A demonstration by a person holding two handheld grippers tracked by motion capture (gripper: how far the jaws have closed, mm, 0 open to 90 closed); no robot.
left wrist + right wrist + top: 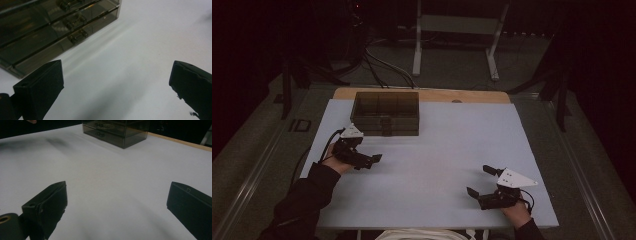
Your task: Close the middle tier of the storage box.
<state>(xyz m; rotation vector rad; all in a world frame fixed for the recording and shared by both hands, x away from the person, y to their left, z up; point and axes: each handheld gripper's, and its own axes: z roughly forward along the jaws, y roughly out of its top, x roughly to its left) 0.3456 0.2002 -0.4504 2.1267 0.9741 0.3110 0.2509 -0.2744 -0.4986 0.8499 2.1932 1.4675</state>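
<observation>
High view showed the right gripper (478, 181) nearest, jaws spread wide over the bare tabletop (442, 150); farther on, the left gripper (373, 161) gaped too, just before the smoky drawer box (385, 113) at the far edge.

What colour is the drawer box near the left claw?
Translucent smoky dark grey drawer box, best in the left gripper view.

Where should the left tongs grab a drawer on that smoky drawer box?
Probably by the small handle at the middle of a drawer front, coming in from the person's side of the drawer box. The fronts look flat and flush, so the protruding handle seems the only grippable part. The left tongs are open and closest; the right tongs are farther off.
</observation>
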